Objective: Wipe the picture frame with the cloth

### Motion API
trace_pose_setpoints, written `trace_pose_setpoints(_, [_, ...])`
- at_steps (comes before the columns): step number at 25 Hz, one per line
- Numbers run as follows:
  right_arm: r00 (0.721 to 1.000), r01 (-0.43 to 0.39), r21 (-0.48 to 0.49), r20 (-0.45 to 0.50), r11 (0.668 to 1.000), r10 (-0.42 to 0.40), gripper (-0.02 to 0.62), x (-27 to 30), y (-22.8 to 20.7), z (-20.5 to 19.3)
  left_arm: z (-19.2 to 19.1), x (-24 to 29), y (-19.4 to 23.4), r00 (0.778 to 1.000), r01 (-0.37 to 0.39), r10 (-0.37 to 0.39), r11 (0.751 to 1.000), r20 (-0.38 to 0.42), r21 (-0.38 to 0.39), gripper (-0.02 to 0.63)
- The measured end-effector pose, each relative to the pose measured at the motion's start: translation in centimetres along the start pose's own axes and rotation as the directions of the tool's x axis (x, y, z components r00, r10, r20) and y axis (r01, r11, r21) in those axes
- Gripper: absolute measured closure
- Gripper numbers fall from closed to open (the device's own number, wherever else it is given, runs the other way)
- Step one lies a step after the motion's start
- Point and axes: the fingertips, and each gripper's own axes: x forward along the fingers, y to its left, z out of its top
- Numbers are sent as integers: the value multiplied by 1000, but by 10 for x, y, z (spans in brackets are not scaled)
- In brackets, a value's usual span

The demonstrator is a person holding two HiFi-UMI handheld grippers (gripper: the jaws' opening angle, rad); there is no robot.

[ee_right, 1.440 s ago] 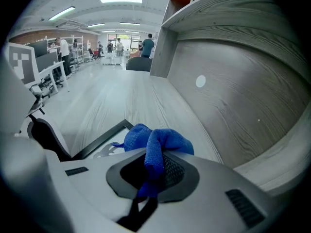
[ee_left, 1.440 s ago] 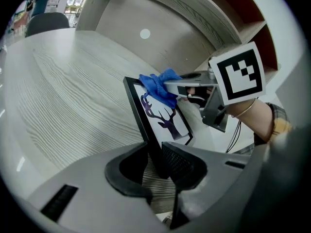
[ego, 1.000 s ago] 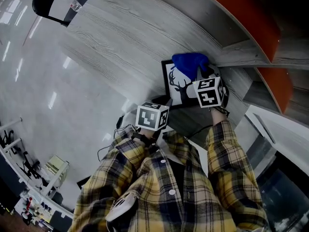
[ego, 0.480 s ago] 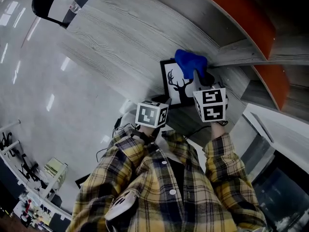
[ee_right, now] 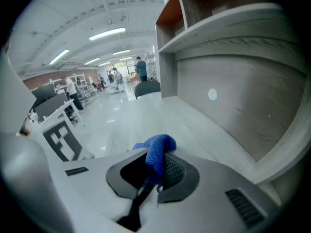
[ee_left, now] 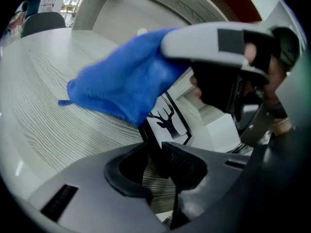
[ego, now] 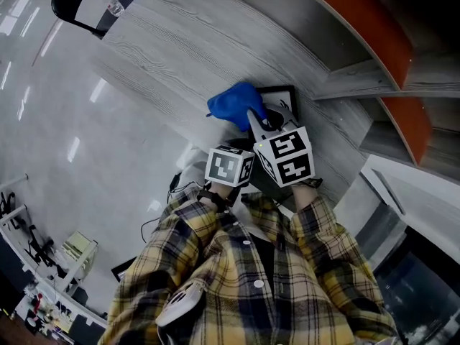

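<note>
A black picture frame (ee_left: 168, 122) with a deer print stands tilted on the grey wood desk. My left gripper (ee_left: 154, 161) is shut on its lower edge. A blue cloth (ego: 233, 106) covers the frame's left part in the head view, where only the frame's far right corner (ego: 282, 94) shows. My right gripper (ee_right: 154, 171) is shut on the blue cloth (ee_right: 156, 152), which bunches up between its jaws. In the left gripper view the right gripper (ee_left: 209, 42) hangs over the frame with the cloth (ee_left: 124, 84) draped below it.
A shelf unit with orange panels (ego: 359, 27) rises behind the desk (ego: 180, 56). A white box (ee_left: 221, 130) sits beside the frame. A black chair (ego: 86, 6) stands at the far left on the glossy floor. People stand far off in the right gripper view.
My right gripper has swept the cloth leftward across the frame, from its far right corner to its left side. The left gripper has kept its hold.
</note>
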Motion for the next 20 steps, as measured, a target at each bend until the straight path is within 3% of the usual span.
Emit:
trace_pose_setpoints(3, [992,21,-42,-123,999,-26,554,18,-6,-40,0,-2,0,1000,4,-4,1000,0,-1,517])
trace_pose_setpoints(7, [961,77,-152,-251,985,-114,554,28,-25,-83,-1,1,4,1000,9,-9,1000,4,1,517])
trace_pose_setpoints(15, [927,169,-191,-301,967,-221,554,6,-68,-111,-2,-3,2,1000,7,-7,1000,1,-5,517])
trace_pose_setpoints(20, [916,213,-135,-316,968,-245,554,-15,-94,-125,-2,-2,1,1000,9,-9,1000,3,-7,517])
